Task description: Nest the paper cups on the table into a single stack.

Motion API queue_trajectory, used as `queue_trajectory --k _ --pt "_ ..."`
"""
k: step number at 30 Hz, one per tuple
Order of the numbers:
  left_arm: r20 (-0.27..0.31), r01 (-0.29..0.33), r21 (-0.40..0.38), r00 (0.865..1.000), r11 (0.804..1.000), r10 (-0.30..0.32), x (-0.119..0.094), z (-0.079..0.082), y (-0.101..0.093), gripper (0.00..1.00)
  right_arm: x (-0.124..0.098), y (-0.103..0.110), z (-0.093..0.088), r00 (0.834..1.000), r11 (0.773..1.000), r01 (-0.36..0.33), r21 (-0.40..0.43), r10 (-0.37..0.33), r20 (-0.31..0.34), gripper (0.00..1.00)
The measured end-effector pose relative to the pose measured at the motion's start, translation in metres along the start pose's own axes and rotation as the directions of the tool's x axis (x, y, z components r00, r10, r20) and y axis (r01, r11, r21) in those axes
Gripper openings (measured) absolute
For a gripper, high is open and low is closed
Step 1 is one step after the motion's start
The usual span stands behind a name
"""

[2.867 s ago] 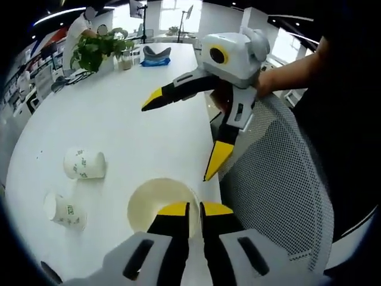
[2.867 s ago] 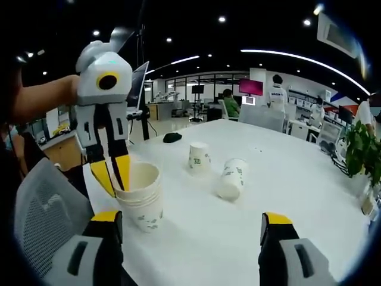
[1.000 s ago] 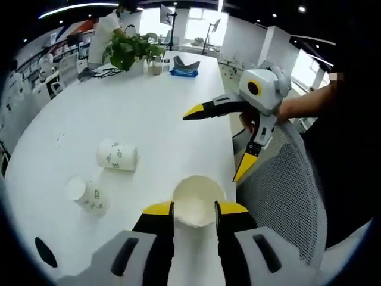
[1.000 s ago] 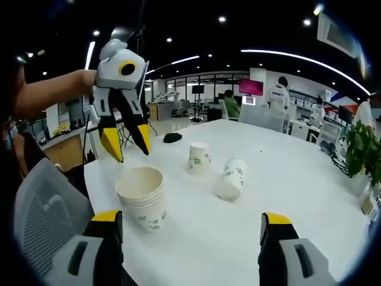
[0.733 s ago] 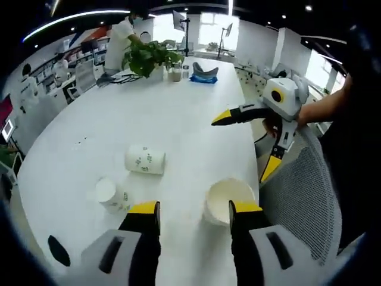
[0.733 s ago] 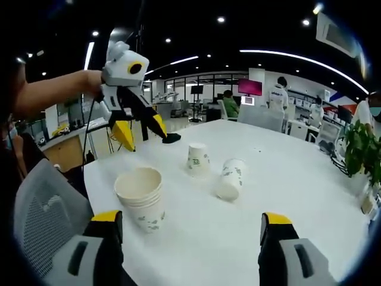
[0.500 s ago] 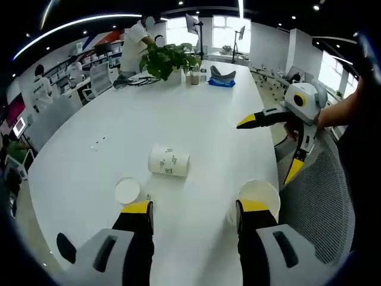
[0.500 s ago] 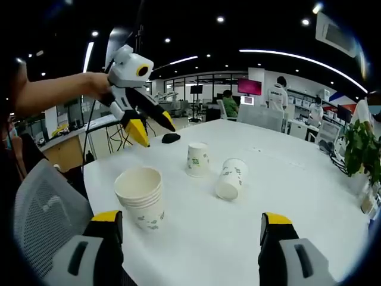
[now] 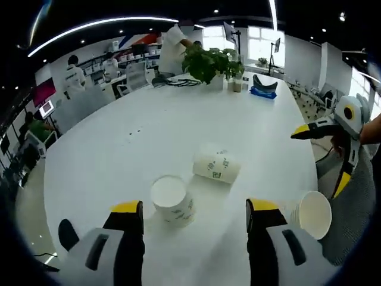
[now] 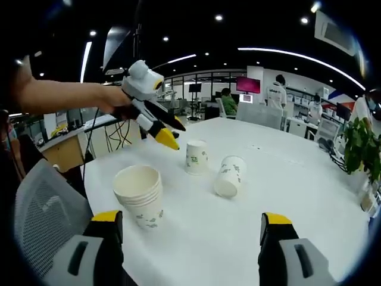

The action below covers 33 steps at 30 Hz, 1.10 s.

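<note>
In the right gripper view, going from left to right, the stack of nested cups point(image 10: 140, 194) stands upright near the desk point(image 10: 286, 196) edge, the left claw point(image 10: 162, 134) hangs above the desk between that stack and the upright cup point(image 10: 196, 157), and the tipped cup point(image 10: 228, 176) lies on its side just beside the upright one. The left claw holds nothing. Judging from this, the step in hand is the reach for the next loose cup, with two cups not yet nested.

In the left gripper view the left claw's point(image 9: 193, 208) jaws stand wide apart, and the upright cup point(image 9: 172, 199) sits between them, a little toward the left jaw and apart from both. The tipped cup point(image 9: 216, 166) lies just beyond it, and the stack point(image 9: 311, 213) stands at the right, near the desk point(image 9: 149, 131) rim. The right claw point(image 9: 324, 155) hangs past that rim with its jaws spread and empty; in its own view the right claw point(image 10: 187, 229) is likewise spread, low over the desk.

The next move likely calls for lowering the left claw over the upright cup's rim, pinching its wall without crushing it, then carrying it back over the stack. The person's left forearm reaches in level, claw angled down toward the desk
</note>
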<state>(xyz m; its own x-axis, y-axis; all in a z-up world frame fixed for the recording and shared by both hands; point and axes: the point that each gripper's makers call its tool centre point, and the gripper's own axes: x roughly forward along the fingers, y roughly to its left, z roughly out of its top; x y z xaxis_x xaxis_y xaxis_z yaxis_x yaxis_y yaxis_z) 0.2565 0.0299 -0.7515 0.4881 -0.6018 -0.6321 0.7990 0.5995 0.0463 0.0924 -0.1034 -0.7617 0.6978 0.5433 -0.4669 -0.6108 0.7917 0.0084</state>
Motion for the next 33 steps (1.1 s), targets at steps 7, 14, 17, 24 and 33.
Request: queue_trajectory --k 7,14,17,24,33 --pt "0.023 -0.047 -0.055 0.999 0.997 0.048 0.023 -0.006 0.025 0.61 0.002 0.0 -0.004 1.0 1.0 -0.005 -0.007 0.005 -0.014 0.97" --pt "0.026 -0.038 -0.09 0.999 0.995 0.041 0.037 -0.006 0.023 0.56 0.001 -0.002 -0.004 1.0 1.0 0.006 0.001 -0.006 -0.015 0.97" --pt "0.031 -0.041 -0.092 0.999 0.995 0.044 0.042 -0.004 0.024 0.52 0.002 -0.002 -0.005 1.0 1.0 0.004 0.001 -0.004 -0.019 0.97" --pt "0.049 -0.042 -0.187 0.997 0.982 0.052 0.052 0.0 0.026 0.46 0.003 -0.003 -0.007 1.0 1.0 0.004 -0.004 -0.004 -0.022 0.97" --pt "0.035 -0.039 -0.19 0.998 0.981 0.046 0.054 -0.006 0.032 0.36 0.003 -0.001 -0.004 1.0 1.0 -0.003 -0.004 0.003 -0.012 0.97"
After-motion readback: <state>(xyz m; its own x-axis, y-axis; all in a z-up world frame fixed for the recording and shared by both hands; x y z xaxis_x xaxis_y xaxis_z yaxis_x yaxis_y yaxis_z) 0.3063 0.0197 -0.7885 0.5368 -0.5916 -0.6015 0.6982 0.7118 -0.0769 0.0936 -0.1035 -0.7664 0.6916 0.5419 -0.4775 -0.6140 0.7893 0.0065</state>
